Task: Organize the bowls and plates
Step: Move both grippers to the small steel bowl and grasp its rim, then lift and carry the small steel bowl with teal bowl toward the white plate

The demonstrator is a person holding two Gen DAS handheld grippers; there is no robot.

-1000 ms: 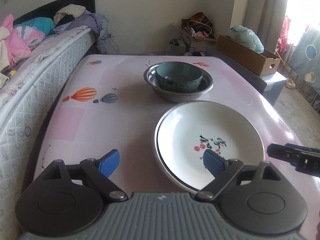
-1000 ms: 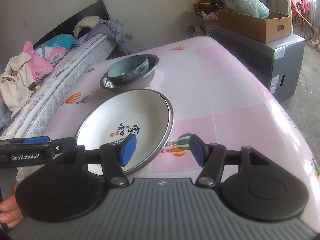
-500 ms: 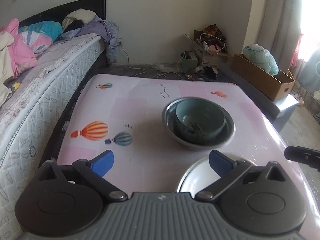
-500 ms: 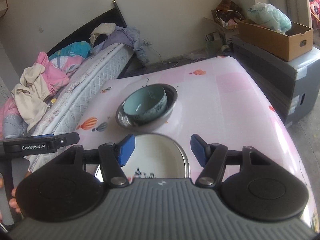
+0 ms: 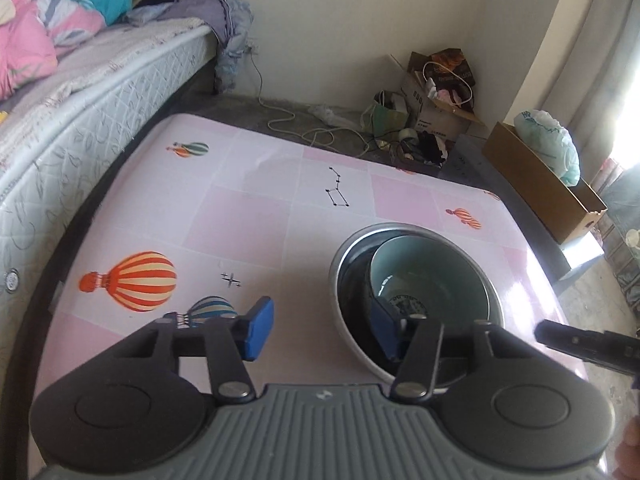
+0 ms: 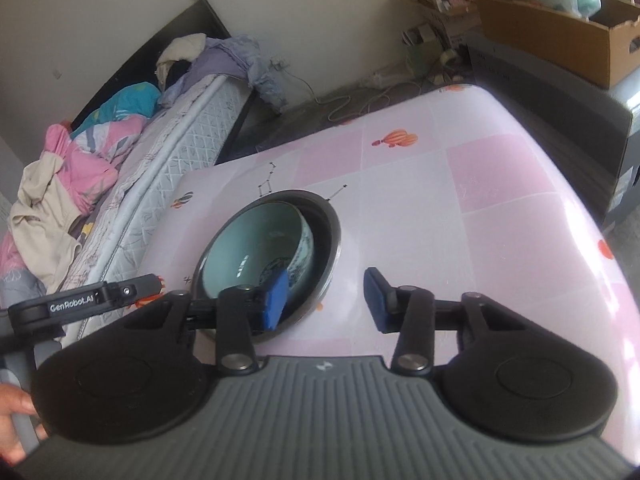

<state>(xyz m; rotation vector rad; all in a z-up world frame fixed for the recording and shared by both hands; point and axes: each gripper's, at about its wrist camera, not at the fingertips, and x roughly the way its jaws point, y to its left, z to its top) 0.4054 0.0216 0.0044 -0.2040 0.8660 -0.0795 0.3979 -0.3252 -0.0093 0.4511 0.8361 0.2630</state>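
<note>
A teal bowl [image 5: 436,276] sits inside a wider metal bowl [image 5: 354,280] on the pink table [image 5: 248,216]. My left gripper [image 5: 322,330] straddles the metal bowl's left wall. Its right pad is inside the bowl and its left pad is outside, with the jaws closing and neither pad pressing. In the right wrist view the teal bowl [image 6: 256,240] and metal bowl [image 6: 326,224] lie just ahead. My right gripper [image 6: 325,300] straddles the metal bowl's right rim with its jaws closing, the left pad inside and the right pad outside. No plate is in view.
A bed [image 5: 80,92] with piled clothes runs along the table's left side. A cardboard box [image 5: 540,184] on a grey cabinet stands to the right, with cluttered boxes and cables on the floor beyond. A hand [image 6: 12,420] holds the left gripper's handle.
Both grippers moved forward from the white plate to the nested bowls, and the plate dropped out of view. Both pairs of jaws have narrowed and now bracket the metal bowl's opposite rims.
</note>
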